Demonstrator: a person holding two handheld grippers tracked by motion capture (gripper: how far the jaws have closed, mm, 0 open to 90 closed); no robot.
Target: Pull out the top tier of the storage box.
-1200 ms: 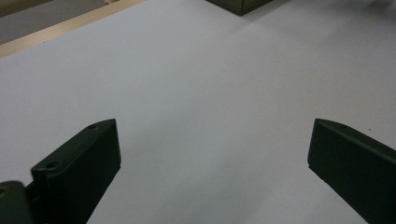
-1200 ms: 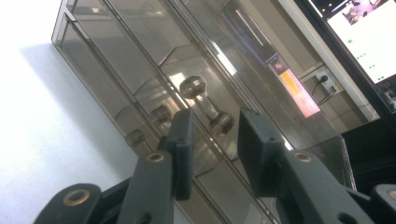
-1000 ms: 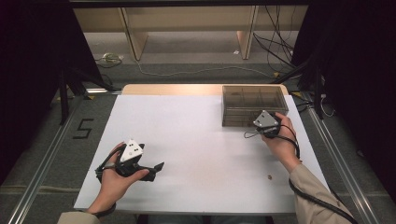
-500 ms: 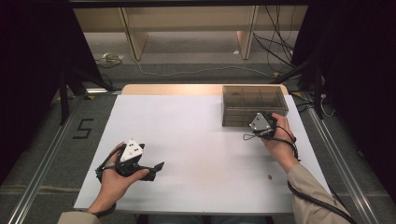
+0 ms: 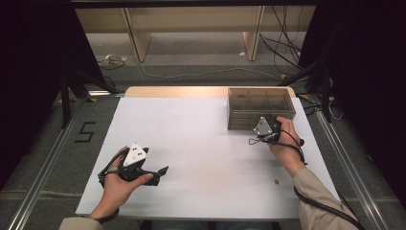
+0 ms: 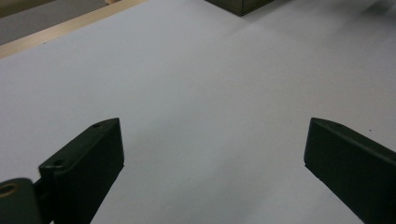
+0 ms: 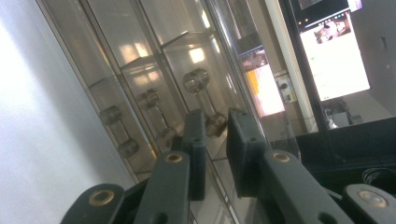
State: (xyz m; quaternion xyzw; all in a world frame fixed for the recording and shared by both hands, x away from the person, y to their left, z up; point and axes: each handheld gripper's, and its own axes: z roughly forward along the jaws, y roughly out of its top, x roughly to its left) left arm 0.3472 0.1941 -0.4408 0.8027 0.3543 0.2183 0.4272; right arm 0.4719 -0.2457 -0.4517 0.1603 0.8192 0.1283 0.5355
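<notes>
White tabletop seen from above, with a smoky transparent plastic box divided into compartments at the far right. Right gripper held at the near wall of that box, tilted against it. In the right gripper view, black jaws nearly together with a narrow gap between them, just been closing, pads either side of what looks like the box's near top edge; whether they already press on it cannot be told. Behind the clear wall, three small metal dumbbell-shaped parts standing in a row of compartments. Left gripper resting low at the near left of the table, well apart from the box, jaws wide apart over bare white surface, just been closing a little, nothing between them. Small dark speck on the table near the right forearm.

Probably the step in hand: taking hold of the box's edge or lid. Best done by seating both pads squarely on the thin edge before squeezing, keeping the wrist steady so the box does not slide, and bringing the free left gripper across to brace the box if it shifts.
</notes>
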